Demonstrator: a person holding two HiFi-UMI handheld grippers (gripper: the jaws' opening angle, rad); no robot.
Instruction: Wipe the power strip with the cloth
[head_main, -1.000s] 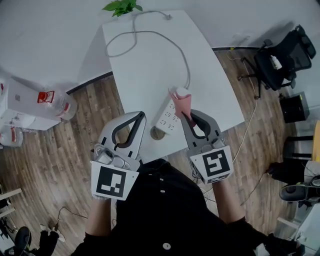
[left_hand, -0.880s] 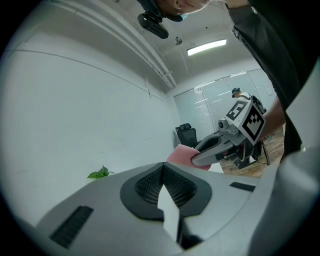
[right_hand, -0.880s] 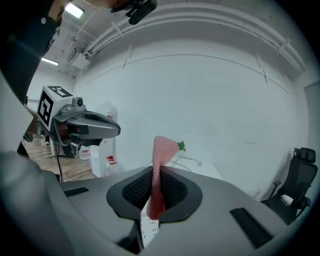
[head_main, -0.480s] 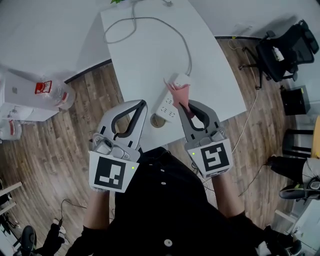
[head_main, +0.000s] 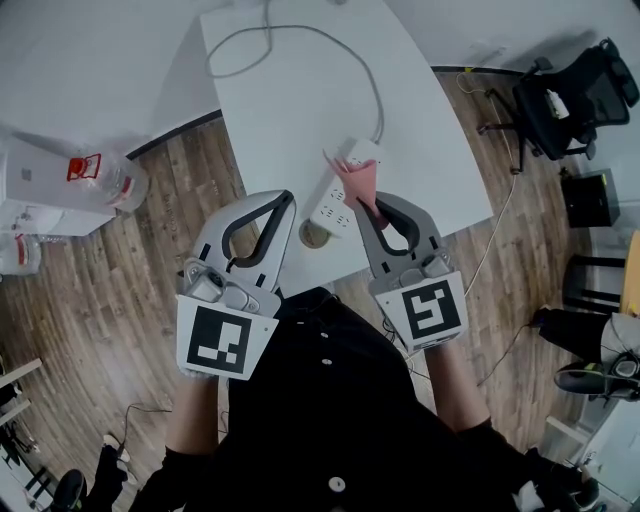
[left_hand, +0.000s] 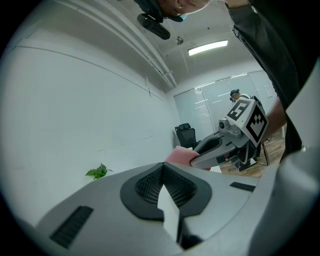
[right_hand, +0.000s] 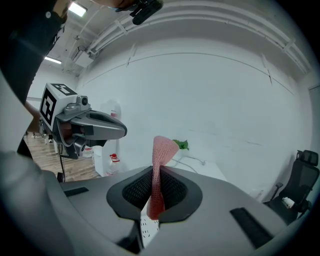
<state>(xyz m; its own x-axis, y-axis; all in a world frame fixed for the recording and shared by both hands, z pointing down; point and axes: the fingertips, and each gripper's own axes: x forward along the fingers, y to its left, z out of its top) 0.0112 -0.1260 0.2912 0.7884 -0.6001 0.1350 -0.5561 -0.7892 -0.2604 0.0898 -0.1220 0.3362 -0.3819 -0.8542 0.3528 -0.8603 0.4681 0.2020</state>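
Note:
The white power strip (head_main: 338, 205) lies near the front edge of the white table (head_main: 300, 110), and its cable (head_main: 372, 95) runs toward the back. My right gripper (head_main: 374, 203) is held just above the strip and is shut on a pink cloth (head_main: 356, 178), which sticks up past the jaws. The right gripper view shows the cloth (right_hand: 160, 160) pinched between the pads, with a bit of the strip (right_hand: 146, 227) below. My left gripper (head_main: 287, 197) hovers to the strip's left, shut with nothing in it. In the left gripper view the jaws (left_hand: 162, 167) meet.
A round cable hole (head_main: 314, 236) sits in the table by the strip's near end. Water bottles (head_main: 100, 180) stand on the floor at the left. An office chair (head_main: 570, 100) and a black box (head_main: 590, 200) are at the right. A plant (right_hand: 181, 145) marks the far end.
Both grippers have stayed shut and close together. The right one with the cloth has edged slightly forward over the strip, and the head view has shifted a little.

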